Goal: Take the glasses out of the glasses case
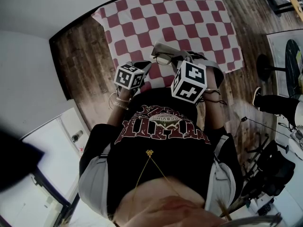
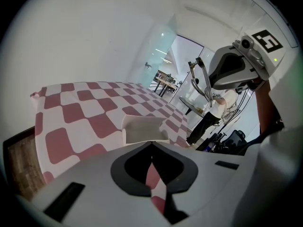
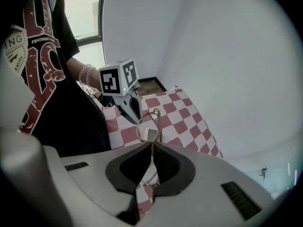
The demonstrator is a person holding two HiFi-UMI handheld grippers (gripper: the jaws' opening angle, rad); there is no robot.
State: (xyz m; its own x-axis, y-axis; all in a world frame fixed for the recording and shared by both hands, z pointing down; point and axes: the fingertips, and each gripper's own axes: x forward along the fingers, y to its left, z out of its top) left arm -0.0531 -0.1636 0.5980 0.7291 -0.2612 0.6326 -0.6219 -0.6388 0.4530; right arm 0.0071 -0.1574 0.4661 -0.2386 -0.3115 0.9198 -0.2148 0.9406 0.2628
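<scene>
Now glasses [image 3: 150,126] clamped in right gripper [image 3: 151,144], outside glasses case [image 2: 142,129].

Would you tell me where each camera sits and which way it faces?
Head view: on the person's head, looking steeply down at the table; shirt, left gripper and right gripper show.
Left gripper view: on the left gripper, facing across the table to the case.
Right gripper view: on the right gripper, facing its held glasses; shirt shows.
All share the table.
</scene>
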